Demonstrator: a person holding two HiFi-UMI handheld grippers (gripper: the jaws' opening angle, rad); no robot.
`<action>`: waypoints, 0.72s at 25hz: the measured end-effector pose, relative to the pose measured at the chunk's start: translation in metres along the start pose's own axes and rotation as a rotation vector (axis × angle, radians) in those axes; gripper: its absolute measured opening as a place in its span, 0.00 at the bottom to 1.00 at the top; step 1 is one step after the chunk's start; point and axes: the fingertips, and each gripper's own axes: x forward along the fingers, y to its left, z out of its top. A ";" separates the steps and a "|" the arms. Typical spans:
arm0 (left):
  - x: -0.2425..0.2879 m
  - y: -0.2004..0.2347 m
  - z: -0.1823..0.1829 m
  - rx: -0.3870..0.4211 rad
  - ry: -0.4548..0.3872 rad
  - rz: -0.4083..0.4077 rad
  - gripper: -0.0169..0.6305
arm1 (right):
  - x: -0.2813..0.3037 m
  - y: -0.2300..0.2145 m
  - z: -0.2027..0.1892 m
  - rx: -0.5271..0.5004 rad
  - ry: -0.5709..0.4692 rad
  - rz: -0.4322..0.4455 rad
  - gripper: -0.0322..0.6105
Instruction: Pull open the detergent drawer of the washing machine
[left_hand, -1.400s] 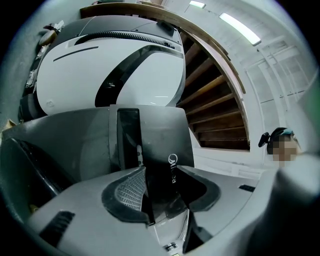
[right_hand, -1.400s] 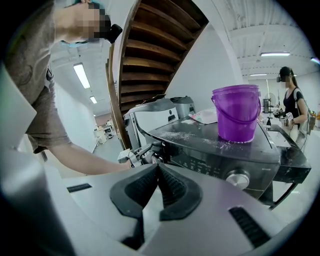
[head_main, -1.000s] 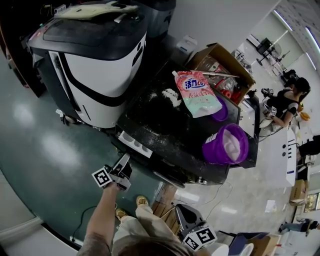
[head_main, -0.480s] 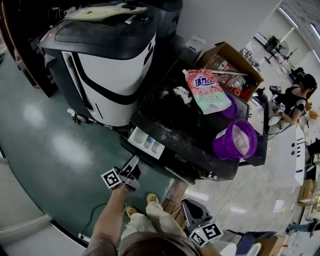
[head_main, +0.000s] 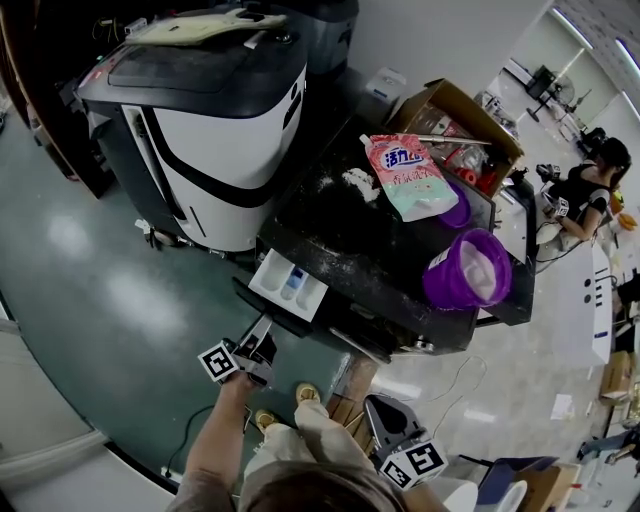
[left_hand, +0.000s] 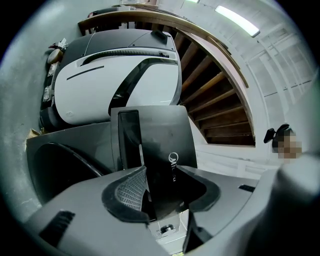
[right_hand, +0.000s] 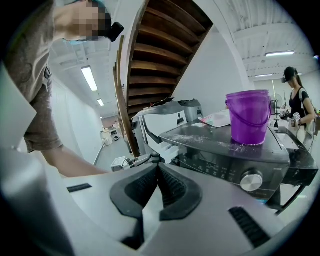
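Observation:
The black washing machine (head_main: 370, 250) stands in the middle of the head view. Its white detergent drawer (head_main: 290, 283) is pulled out from the front left corner, compartments showing. My left gripper (head_main: 260, 332) is shut on the drawer's dark front panel (left_hand: 165, 150), which fills the gap between its pads (left_hand: 131, 190) in the left gripper view. My right gripper (head_main: 385, 420) hangs low at the machine's front, apart from it. Its jaws (right_hand: 156, 172) are shut with nothing between them. The right gripper view shows the drawer (right_hand: 167, 150) out, beside the control knob (right_hand: 251, 181).
A purple bucket (head_main: 465, 268), a pink detergent bag (head_main: 410, 175) and spilled powder (head_main: 350, 185) lie on the machine's top. A cardboard box (head_main: 455, 125) stands behind it. A large white-and-black machine (head_main: 210, 130) is at the left. A person (head_main: 585, 190) stands far right.
The drawer has slid further out of the washing machine. My left gripper has moved back toward me with the front panel in it. The right gripper has stayed put.

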 end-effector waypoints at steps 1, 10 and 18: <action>-0.002 0.000 -0.001 -0.002 0.001 0.003 0.33 | 0.000 0.001 -0.001 0.000 0.001 0.001 0.05; -0.020 -0.005 -0.004 0.015 0.010 0.013 0.32 | 0.000 0.009 -0.006 -0.007 0.007 0.027 0.05; -0.033 -0.008 -0.007 0.014 0.009 0.022 0.31 | -0.004 0.021 -0.010 -0.008 0.012 0.045 0.05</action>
